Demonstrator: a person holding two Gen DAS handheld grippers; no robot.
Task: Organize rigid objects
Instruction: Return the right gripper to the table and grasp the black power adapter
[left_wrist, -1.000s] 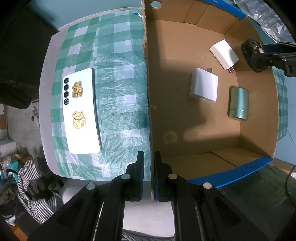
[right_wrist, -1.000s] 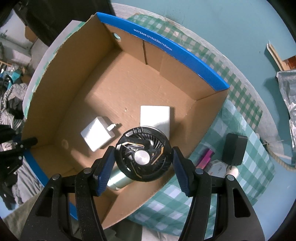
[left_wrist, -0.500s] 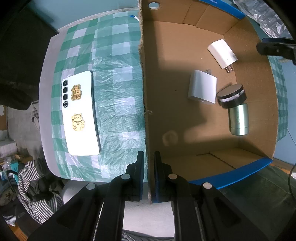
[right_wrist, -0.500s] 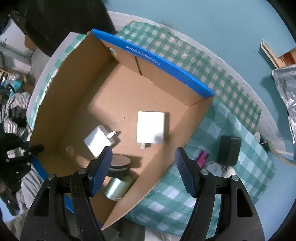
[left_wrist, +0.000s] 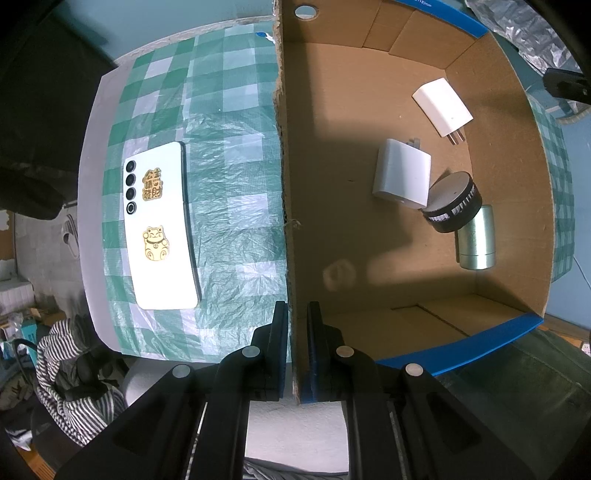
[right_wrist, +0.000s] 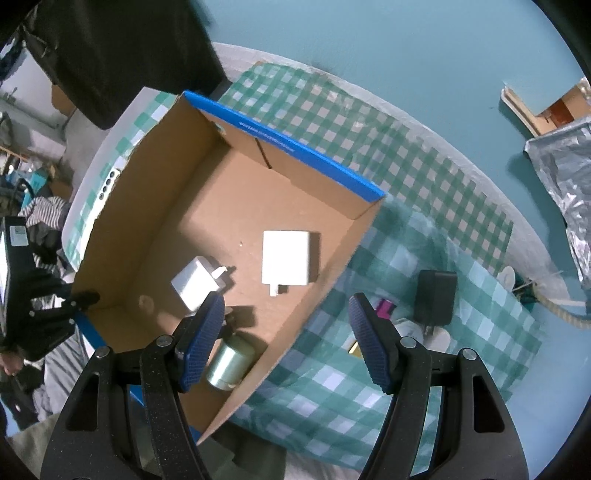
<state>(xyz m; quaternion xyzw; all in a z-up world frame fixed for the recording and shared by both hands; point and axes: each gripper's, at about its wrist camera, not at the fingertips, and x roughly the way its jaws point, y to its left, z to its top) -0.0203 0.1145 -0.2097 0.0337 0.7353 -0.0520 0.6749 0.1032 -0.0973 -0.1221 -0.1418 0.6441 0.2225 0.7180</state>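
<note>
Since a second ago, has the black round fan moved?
Yes. The black round fan was held by the right hand-held gripper above the cardboard box; now it lies inside, leaning between the white charger and the metal cylinder.

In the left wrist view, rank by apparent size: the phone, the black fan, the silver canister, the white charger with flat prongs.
1. phone
2. white charger, black fan and silver canister: too alike to rank.

Black round fan (left_wrist: 451, 202) tilted against silver cylinder (left_wrist: 476, 238) and white charger (left_wrist: 402, 173) inside cardboard box (left_wrist: 369, 92)
</note>
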